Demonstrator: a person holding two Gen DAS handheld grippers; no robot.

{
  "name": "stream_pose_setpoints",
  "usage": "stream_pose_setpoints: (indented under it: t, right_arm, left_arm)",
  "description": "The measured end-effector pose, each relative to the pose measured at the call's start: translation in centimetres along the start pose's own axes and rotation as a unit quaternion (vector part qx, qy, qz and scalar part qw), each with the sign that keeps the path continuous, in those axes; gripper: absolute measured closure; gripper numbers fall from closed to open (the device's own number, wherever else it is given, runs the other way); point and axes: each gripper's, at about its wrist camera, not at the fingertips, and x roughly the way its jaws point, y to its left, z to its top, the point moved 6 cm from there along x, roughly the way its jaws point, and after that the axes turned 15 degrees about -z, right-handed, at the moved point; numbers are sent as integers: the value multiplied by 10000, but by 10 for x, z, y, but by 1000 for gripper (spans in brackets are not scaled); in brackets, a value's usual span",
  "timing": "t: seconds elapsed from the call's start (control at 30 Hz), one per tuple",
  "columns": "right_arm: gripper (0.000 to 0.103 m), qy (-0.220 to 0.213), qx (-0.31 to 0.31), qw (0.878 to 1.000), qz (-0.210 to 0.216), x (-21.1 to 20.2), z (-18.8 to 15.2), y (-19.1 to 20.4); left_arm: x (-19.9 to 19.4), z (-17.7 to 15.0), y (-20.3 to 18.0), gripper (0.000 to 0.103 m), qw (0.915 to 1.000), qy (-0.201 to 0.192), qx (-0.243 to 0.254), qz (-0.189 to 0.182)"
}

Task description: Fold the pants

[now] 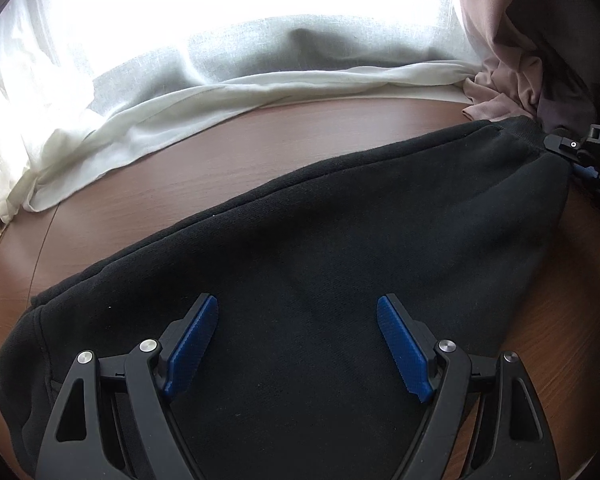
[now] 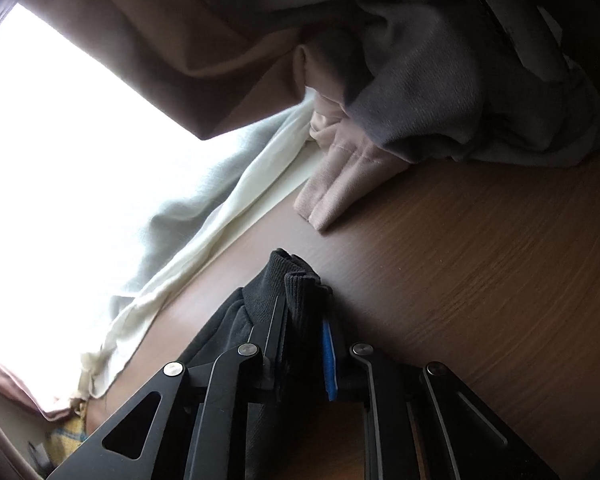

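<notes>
Black sweatpants point(image 1: 320, 248) lie lengthwise on the brown wooden table point(image 1: 204, 168), running from near left to far right. My left gripper point(image 1: 298, 308) is open, its blue pads just above the pants' middle, holding nothing. My right gripper point(image 2: 302, 316) is shut on the ribbed black cuff point(image 2: 296, 280) of the pants at the right end. It also shows in the left wrist view point(image 1: 572, 160), at the far right end of the pants.
A white sheer curtain point(image 1: 148, 120) drapes onto the table's far edge under a bright window. A pink cloth point(image 2: 340, 176) and a grey garment point(image 2: 440, 100) lie piled at the far right corner. Bare wood point(image 2: 480, 260) lies to the right of the cuff.
</notes>
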Motion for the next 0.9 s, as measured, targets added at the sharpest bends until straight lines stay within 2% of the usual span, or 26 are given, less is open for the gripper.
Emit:
stream_pose_setpoints:
  t: [0.13,0.3,0.43,0.63,0.73,0.9]
  right_arm:
    - [87,-495,-647,9967,-68,-32,7,25]
    - [87,-1200,-1643,9790,-114,-79,8,70]
    - [88,-1663,-2539,9528,-95,-112,-4,113]
    - [88,-2309,-3866,8929,-31,-154,-49,178]
    - [88,-2501,-4272,8688,129,-173,-72,208]
    - [88,-2667,-4734,8384,429,-193,-112,240]
  left_arm:
    - [-16,5,8,21,9997,-216,-144,32]
    - [-43,8,32,21,9985,-332,-301,313]
    - [-68,2,61,21,9973,-311,-412,514]
    - [-102,-28,111,21,9929,-368,-790,815]
    - [-115,-45,130,21,9913,-293,-880,931]
    - [-136,-74,151,21,9894,-212,-1046,980]
